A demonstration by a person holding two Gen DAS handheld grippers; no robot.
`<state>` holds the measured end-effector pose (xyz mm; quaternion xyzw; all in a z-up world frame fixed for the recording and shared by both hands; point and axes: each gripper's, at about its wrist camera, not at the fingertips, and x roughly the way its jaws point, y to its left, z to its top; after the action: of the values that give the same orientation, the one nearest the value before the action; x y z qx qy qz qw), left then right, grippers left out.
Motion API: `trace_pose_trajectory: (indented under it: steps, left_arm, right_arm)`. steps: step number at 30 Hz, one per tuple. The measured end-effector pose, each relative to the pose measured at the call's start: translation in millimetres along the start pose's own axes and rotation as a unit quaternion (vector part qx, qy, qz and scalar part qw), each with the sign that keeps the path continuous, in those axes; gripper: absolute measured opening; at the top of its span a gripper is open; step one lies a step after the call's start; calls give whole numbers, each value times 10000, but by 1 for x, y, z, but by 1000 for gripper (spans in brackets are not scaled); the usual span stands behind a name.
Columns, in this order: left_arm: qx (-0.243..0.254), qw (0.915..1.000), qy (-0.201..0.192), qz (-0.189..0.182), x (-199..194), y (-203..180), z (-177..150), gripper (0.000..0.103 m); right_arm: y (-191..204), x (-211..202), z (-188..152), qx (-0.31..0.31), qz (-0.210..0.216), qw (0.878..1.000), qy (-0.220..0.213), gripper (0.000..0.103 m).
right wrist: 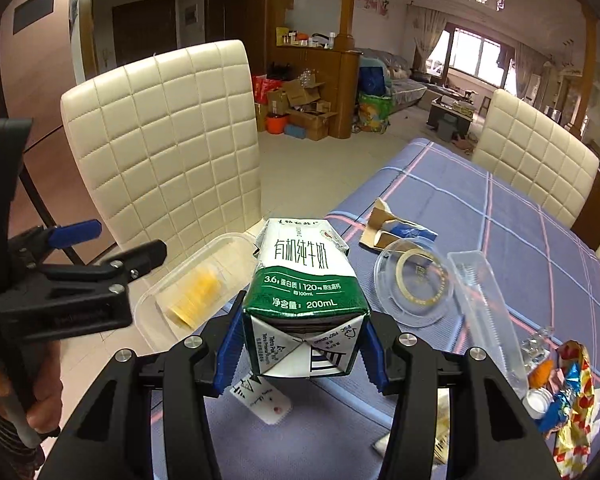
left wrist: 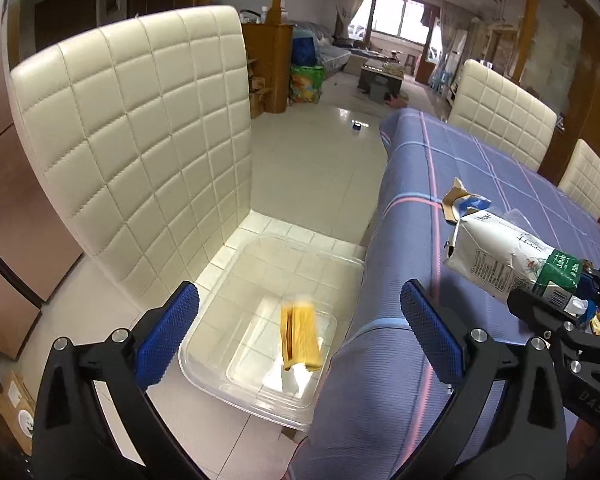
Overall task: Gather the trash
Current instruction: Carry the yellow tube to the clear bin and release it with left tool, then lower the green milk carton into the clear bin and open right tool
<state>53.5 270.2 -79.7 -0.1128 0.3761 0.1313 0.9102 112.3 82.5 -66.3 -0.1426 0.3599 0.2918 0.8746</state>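
A clear plastic bin (left wrist: pixel 204 344) sits on the cream chair seat beside the table. A yellow packet (left wrist: pixel 300 336), blurred, is inside it, below my left gripper (left wrist: pixel 296 292), which is open and empty over the bin. My right gripper (right wrist: pixel 303 308) is shut on a green-and-white milk carton (right wrist: pixel 304 276), held over the table edge and pointing toward the bin (right wrist: pixel 228 240). The left wrist view shows that carton (left wrist: pixel 504 256) at the right, in the right gripper (left wrist: pixel 572 304). The right wrist view shows the left gripper (right wrist: pixel 116 244) at the left, held by a hand.
On the purple plaid tablecloth (right wrist: pixel 520 216) lie a torn cardboard wrapper (right wrist: pixel 396 232), a clear round lid (right wrist: pixel 414 284), a clear plastic tray (right wrist: pixel 484 300), a foil wrapper (right wrist: pixel 572 392) and a white tag (right wrist: pixel 260 396). A quilted cream chair back (left wrist: pixel 140 132) rises behind the bin.
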Motion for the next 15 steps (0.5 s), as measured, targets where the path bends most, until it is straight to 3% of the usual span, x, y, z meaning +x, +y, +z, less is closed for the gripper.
trace_pose_trajectory:
  steps: [6, 15]
  left_arm:
    - [-258, 9996, 78, 83, 7, 21, -4, 99]
    - [-217, 9991, -65, 354, -8, 30, -15, 99]
  right_arm:
    - [7, 18, 1, -51, 91, 9998, 184, 49]
    - [29, 31, 6, -302, 279, 9988, 264, 49]
